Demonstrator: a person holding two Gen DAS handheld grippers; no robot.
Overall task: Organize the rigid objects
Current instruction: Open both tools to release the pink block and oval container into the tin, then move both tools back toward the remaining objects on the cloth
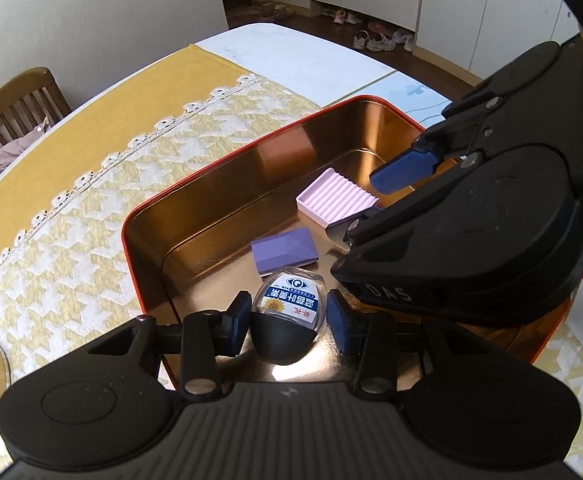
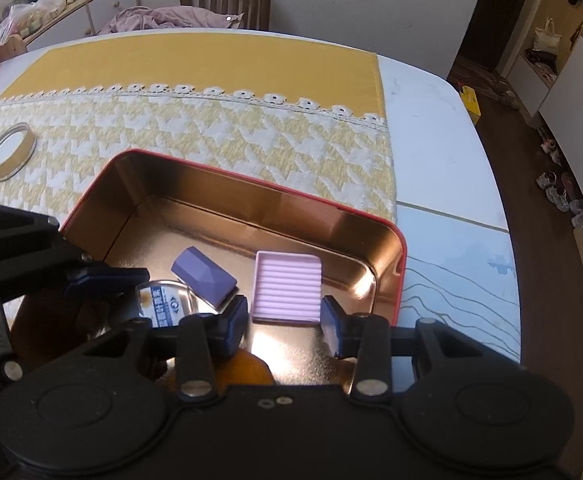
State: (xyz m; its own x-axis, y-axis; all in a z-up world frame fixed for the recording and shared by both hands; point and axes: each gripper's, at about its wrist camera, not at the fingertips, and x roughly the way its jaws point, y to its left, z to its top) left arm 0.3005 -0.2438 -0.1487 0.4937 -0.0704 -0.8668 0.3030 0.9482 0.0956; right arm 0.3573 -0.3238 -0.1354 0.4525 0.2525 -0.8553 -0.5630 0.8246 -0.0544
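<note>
Three small things lie in the tin (image 1: 147,264). We see a clear-topped, black-based case (image 1: 287,320) with a blue-and-white label between the left gripper's (image 1: 287,326) jaws; its pads (image 1: 240,322) stand just off its sides, so open. A faceted purple block (image 1: 284,251) lies just beyond it. A ribbed pink tray (image 2: 287,288) sits ahead of the right gripper's (image 2: 285,322) open jaws, between the fingertips and untouched. The tin is red outside, shiny gold inside.
</note>
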